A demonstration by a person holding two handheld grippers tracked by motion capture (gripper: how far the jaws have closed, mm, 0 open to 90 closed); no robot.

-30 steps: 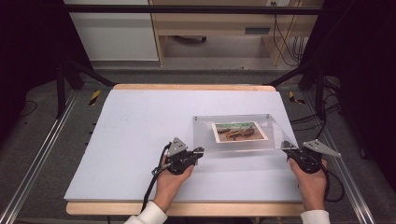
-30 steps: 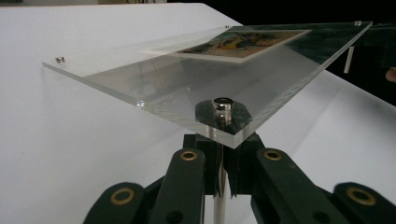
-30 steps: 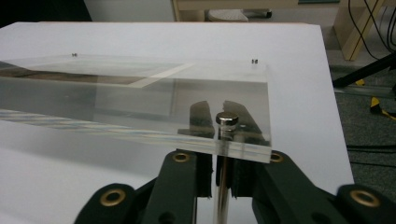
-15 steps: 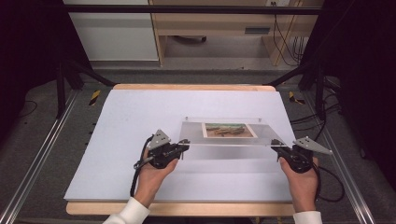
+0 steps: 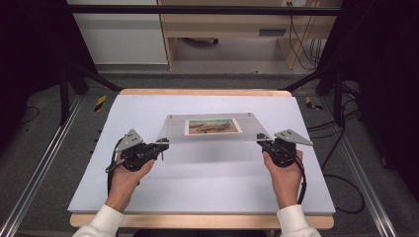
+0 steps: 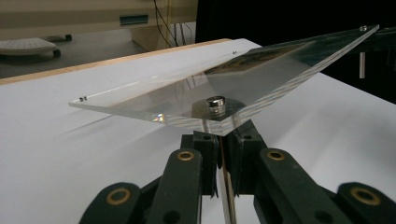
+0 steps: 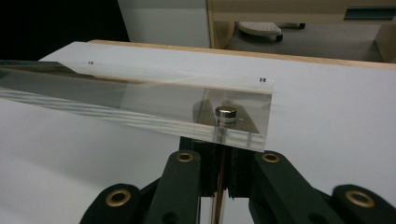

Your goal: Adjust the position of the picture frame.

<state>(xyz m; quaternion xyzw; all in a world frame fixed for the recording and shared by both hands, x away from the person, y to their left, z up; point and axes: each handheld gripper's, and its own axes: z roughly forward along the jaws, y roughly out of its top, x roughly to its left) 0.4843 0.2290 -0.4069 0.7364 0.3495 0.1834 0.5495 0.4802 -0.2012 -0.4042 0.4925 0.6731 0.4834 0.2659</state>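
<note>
Lifted leftward off the bench (image 5: 207,187), the clear panel (image 5: 212,129) spans crosswise between left tongs (image 5: 161,144) and right tongs (image 5: 262,140), each clamped on a near corner.

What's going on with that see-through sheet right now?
Left claw and right claw shut on the clear panel, one at each near corner. Panel off the table, photo inside. Nothing in the way.

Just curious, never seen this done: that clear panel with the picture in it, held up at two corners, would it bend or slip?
The clear panel looks stiff: it spans between the left gripper and the right gripper without visible sag. Its glossy faces are probably slippery, so the jaws pinch the corner posts. It is likely brittle if dropped.
</note>
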